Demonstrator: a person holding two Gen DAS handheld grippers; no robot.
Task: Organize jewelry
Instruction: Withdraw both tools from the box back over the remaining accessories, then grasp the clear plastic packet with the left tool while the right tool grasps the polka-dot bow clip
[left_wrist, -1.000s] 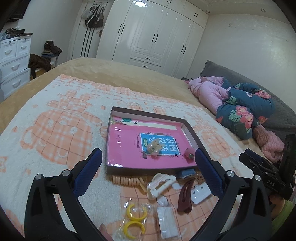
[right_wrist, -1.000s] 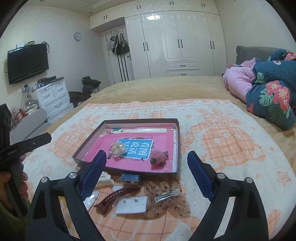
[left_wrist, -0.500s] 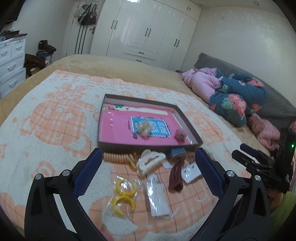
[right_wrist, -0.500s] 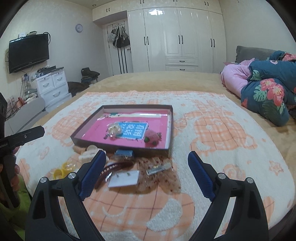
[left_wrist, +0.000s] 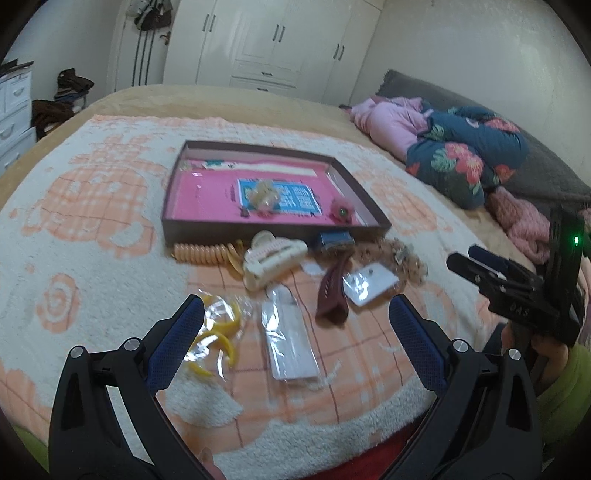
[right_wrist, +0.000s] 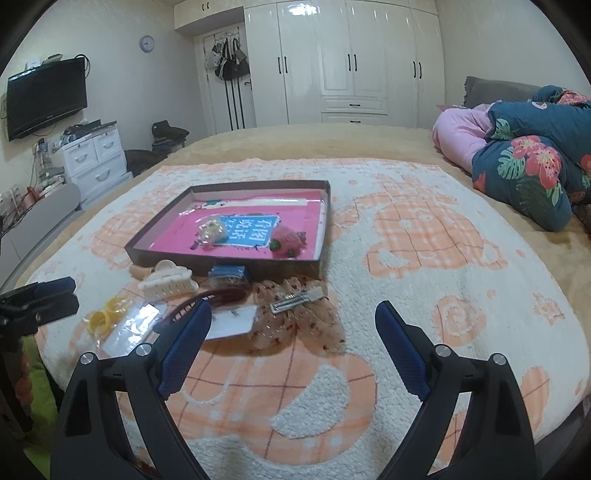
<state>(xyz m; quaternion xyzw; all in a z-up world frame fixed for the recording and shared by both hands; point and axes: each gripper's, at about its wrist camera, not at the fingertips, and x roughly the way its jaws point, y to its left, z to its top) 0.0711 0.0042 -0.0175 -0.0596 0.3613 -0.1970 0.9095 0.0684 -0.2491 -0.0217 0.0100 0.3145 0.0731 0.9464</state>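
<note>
On the bed, over a white and orange blanket (right_wrist: 424, 266), we see a shallow dark tray (right_wrist: 221, 264) with a pink lining; inside it lie a pale translucent ornament (right_wrist: 211, 232) and a pink fuzzy piece (right_wrist: 286, 240). Just in front of the tray's near wall the jewelry is scattered: a cream claw clip (right_wrist: 168, 282) beside a peach coil band (left_wrist: 199, 253), a small blue item (right_wrist: 229, 273) touching the wall, a maroon hair clip (left_wrist: 334, 291), a white card (left_wrist: 371, 286) (what is pinned to it is too small to tell), and a sheer brown bow with a metal clip (right_wrist: 299, 314). Nearer us lie yellow rings in clear wrap (left_wrist: 216, 332) and a flat clear packet (left_wrist: 290, 338). Our left tongs (left_wrist: 295, 332) hang wide apart above the packet, gripping nothing. Our right tongs (right_wrist: 293, 334) are likewise spread wide and empty, just over the bow and card.
</note>
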